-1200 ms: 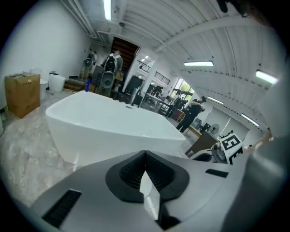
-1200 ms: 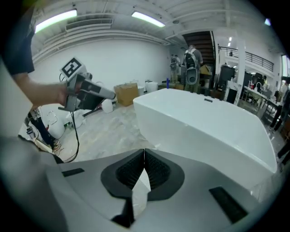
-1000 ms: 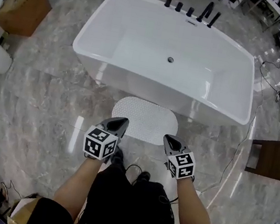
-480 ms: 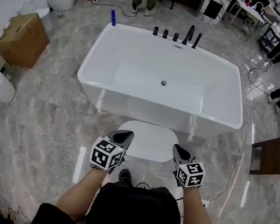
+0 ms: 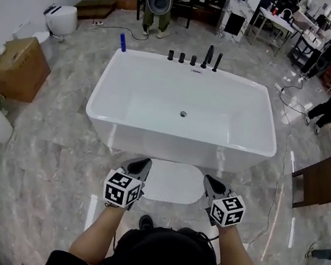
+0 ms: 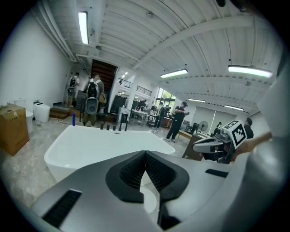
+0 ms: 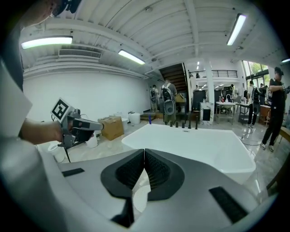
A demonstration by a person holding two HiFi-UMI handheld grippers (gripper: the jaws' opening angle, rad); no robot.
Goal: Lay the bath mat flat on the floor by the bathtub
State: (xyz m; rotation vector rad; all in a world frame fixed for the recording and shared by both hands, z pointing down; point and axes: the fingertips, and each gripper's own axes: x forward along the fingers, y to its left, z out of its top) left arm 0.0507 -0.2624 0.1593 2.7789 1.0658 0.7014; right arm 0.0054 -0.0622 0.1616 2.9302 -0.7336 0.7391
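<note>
Bath mat (image 5: 173, 182) is lying flat on the floor (image 5: 57, 142) at 6 o'clock of the bathtub (image 5: 169, 146), just beside its wall. Left claw (image 5: 145, 163) and right claw (image 5: 208, 180) are both closed and empty, hovering over the mat's 9 and 3 o'clock ends. Placement is looking done; any fix should be pressing down edges, not dragging.

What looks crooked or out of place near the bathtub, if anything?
Nothing stands out. The bath mat lies flat on the floor, squared up beside the near side of the bathtub, with no folds or spills visible around it.
</note>
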